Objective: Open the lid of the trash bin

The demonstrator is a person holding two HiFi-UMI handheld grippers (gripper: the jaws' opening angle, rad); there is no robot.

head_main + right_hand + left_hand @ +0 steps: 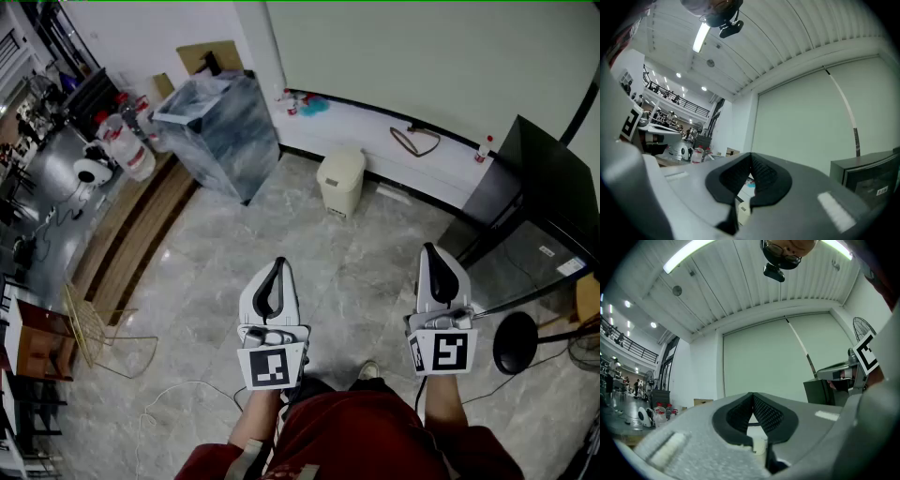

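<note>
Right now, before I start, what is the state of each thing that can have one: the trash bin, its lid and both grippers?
trash bin: upright on the floor near the wall, nothing touching it.
lid: closed.
left gripper: shut, nothing between its jaws, well apart from the bin.
right gripper: shut, nothing between its jaws, well apart from the bin.

1. The floor (375, 272) is grey marbled tile, and a strip of wooden boards (141, 230) runs along its left side.
2. A pale green wall (422, 56) closes the far end, with a white ledge (375, 127) at its foot.
3. A dark cabinet (548, 183) stands at the right, and a plastic-wrapped crate (220, 127) stands near the wall's corner.
4. A gold wire frame (94, 328) sits at the left.
5. The ceiling (740, 287) is white slats with a lit tube light (689, 254).
</note>
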